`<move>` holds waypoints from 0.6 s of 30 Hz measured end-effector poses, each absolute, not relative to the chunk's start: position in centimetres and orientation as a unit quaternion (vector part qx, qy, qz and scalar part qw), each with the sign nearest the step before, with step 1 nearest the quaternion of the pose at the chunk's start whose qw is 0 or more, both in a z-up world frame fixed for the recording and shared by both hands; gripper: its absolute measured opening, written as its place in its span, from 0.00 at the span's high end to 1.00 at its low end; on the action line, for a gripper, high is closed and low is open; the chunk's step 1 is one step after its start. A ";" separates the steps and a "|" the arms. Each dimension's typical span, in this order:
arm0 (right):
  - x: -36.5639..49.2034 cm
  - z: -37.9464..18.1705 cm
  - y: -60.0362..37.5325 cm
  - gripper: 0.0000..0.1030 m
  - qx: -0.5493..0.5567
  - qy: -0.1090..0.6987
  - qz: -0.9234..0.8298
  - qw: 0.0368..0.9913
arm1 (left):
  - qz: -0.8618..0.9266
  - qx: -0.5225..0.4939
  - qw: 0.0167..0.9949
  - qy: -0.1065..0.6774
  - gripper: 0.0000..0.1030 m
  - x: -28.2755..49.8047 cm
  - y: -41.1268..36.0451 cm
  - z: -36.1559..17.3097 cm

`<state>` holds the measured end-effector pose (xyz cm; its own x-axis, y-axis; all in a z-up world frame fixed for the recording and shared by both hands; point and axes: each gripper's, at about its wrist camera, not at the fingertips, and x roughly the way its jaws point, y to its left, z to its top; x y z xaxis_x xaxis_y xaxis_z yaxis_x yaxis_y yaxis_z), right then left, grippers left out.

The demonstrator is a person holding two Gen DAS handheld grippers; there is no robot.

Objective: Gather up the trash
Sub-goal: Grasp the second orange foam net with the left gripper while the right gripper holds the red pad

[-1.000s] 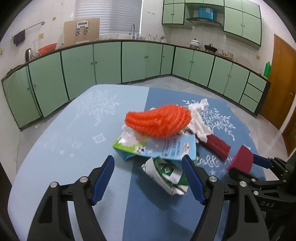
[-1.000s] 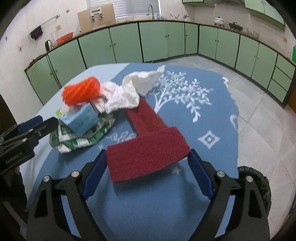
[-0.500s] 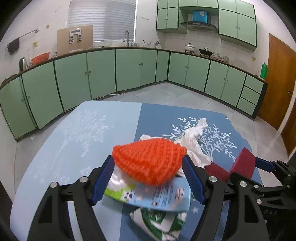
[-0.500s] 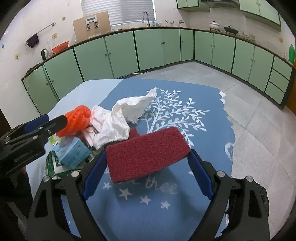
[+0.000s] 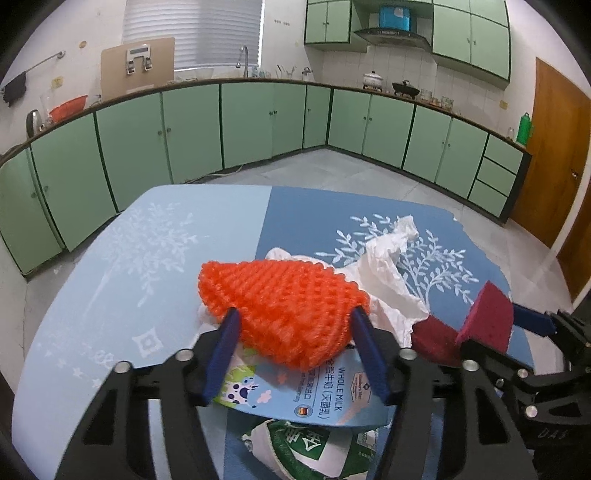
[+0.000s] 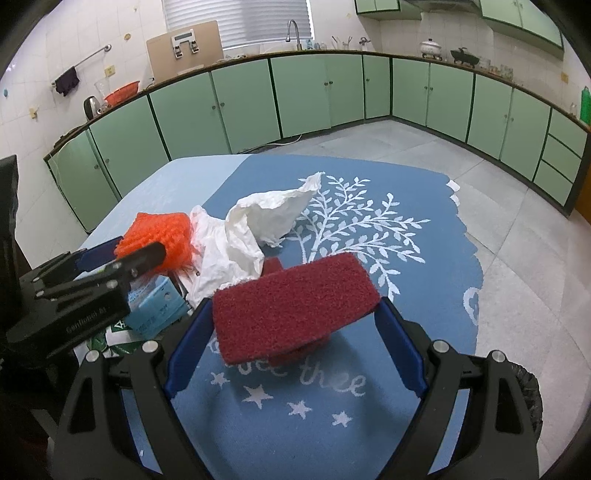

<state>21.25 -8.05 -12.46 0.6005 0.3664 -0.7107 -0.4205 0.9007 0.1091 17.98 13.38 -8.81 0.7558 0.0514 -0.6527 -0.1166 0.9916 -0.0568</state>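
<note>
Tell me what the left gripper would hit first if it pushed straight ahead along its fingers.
The left gripper would meet the orange foam net, already between its closing jaws. Beyond it lies the crumpled white tissue, though depth is hard to judge.

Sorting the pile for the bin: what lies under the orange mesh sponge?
Under the orange mesh sponge: a blue milk carton on a green-white wrapper; anything deeper is covered.

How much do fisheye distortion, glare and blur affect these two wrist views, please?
Left wrist view: the cabinets bow strongly, corners go black, the window blind is washed out, and the orange net stays sharp. Right wrist view: the same curving and dark corners, the red pad crisp, with a soft shadow on the cloth beneath it.
</note>
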 end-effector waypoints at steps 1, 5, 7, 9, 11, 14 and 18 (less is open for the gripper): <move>21.2 -12.5 -8.1 0.18 -0.034 0.389 0.220 0.894 | 0.045 -0.048 0.937 0.343 0.54 17.9 13.4 -8.6; 20.9 -12.3 -8.2 0.18 -0.031 0.387 0.222 0.895 | 0.040 -0.047 0.940 0.336 0.72 17.8 13.5 -8.1; 20.7 -12.1 -8.2 0.18 -0.030 0.385 0.222 0.895 | 0.037 -0.048 0.941 0.332 0.88 17.6 13.5 -7.8; 20.5 -11.8 -8.3 0.18 -0.029 0.383 0.223 0.896 | 0.036 -0.054 0.943 0.325 0.89 17.3 13.5 -7.4; 20.3 -11.6 -8.4 0.18 -0.028 0.381 0.223 0.897 | 0.038 -0.056 0.945 0.320 0.90 17.1 13.5 -7.0; 20.0 -11.0 -8.7 0.18 -0.026 0.376 0.223 0.899 | 0.035 -0.061 0.948 0.309 0.90 16.3 13.6 -6.1; 19.4 -9.9 -9.2 0.18 -0.024 0.365 0.223 0.903 | 0.026 -0.059 0.952 0.299 0.90 15.3 13.1 -4.8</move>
<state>19.40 -9.15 -9.95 0.6337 0.3864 -0.6702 -0.4209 0.8991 0.1203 15.28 13.08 -4.77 0.8204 0.0144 -0.5716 -0.0853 0.9916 -0.0974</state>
